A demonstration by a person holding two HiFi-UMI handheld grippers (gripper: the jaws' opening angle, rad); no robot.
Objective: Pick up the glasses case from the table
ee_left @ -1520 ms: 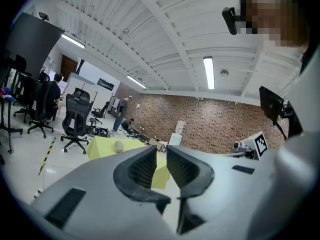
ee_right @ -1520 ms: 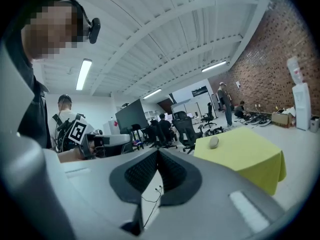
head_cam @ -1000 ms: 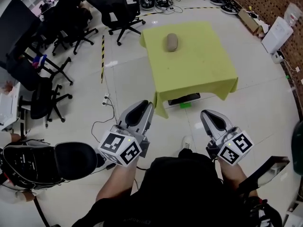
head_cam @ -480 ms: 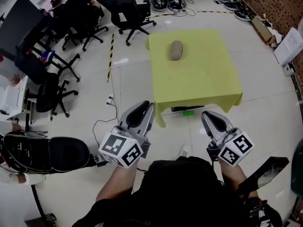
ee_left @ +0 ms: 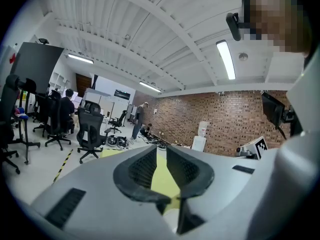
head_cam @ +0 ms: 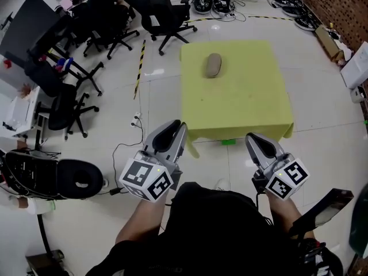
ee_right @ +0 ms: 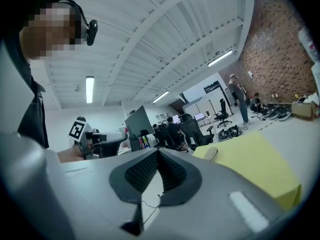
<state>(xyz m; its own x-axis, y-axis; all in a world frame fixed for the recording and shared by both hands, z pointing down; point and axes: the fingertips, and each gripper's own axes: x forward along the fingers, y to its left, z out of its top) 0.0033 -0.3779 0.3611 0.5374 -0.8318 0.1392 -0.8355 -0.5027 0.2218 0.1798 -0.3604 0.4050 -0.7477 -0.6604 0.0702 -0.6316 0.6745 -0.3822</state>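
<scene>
**Case** [head_cam: 213, 65]: one, grey-brown, oval. It lies flat on the far left part of the worktop, lengthwise near to far and clear of every edge. In the right gripper view it shows small, at the worktop's far corner [ee_right: 212, 154]. Neither gripper touches it.

**Worktop** [head_cam: 247, 108]: square, under a yellow-green cloth that hangs over the sides. It carries only the case. A small green item [head_cam: 229, 142] shows on the floor below its near edge.

**Left gripper** [head_cam: 174, 125]: held over the floor, near and left of the worktop's near left corner and well apart from the case. Fingers pressed together, nothing between them [ee_left: 161, 149].

**Right gripper** [head_cam: 253, 137]: held over the floor just near of the worktop's near edge, right of the left gripper. Fingers pressed together at the tips and empty [ee_right: 157, 151].

**Surroundings**: white tiled floor [head_cam: 322, 114]. Black office chairs [head_cam: 169, 16] stand far left. Yellow-black tape [head_cam: 140, 59] runs on the floor left of the worktop. Brick wall [head_cam: 339, 4] at far right.
</scene>
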